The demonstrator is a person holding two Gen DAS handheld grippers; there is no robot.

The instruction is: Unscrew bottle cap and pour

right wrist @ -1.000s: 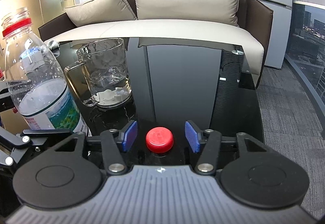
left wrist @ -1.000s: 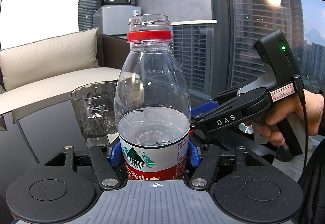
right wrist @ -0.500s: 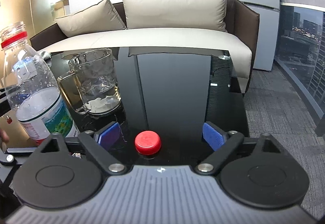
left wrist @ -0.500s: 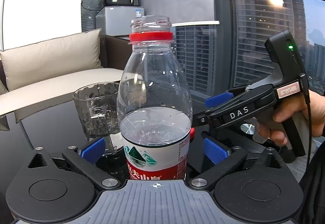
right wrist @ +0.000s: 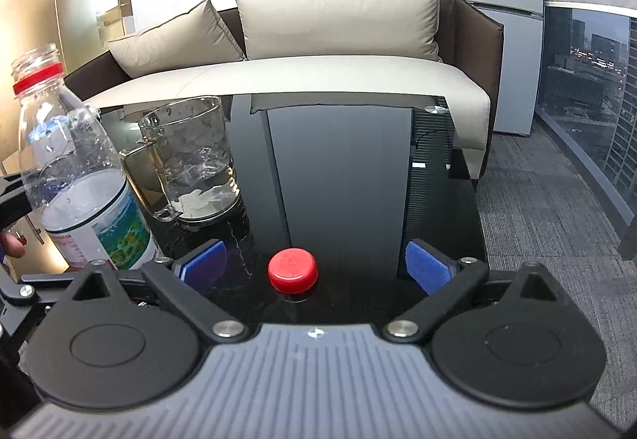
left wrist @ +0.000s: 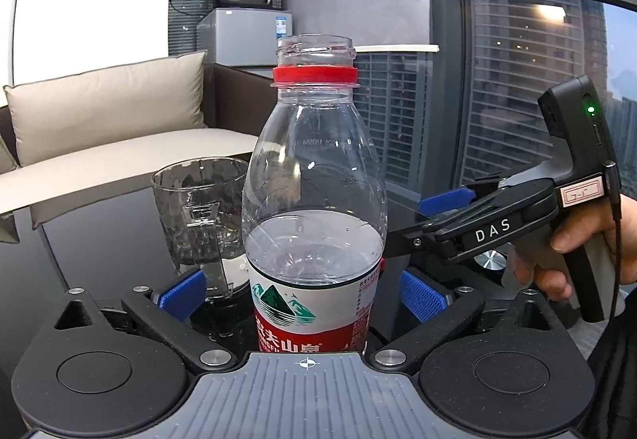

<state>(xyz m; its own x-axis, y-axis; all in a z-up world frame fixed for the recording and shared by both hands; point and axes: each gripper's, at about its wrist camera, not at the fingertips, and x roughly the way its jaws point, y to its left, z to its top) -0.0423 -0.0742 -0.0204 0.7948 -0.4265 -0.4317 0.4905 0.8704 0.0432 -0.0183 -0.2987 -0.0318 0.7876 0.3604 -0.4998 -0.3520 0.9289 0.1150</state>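
Observation:
An uncapped clear water bottle (left wrist: 314, 208) with a red neck ring and a red-and-white label stands upright on the black table, about half full. My left gripper (left wrist: 302, 295) is open, its blue pads apart on either side of the bottle, not touching it. The bottle also shows at the left of the right wrist view (right wrist: 79, 176). The red cap (right wrist: 293, 270) lies on the table between the open blue pads of my right gripper (right wrist: 314, 268). A glass mug (right wrist: 191, 164) holding a little water stands behind the bottle; it also shows in the left wrist view (left wrist: 199, 216).
The glossy black table (right wrist: 342, 168) runs up to a beige sofa (right wrist: 318, 77) with cushions. A small fridge (right wrist: 505, 53) stands at the back right. My right gripper's body (left wrist: 517, 224) and the hand holding it are to the right of the bottle.
My left gripper has opened and let go of the bottle, which stays upright. My right gripper has opened wider and drawn back a little from the cap.

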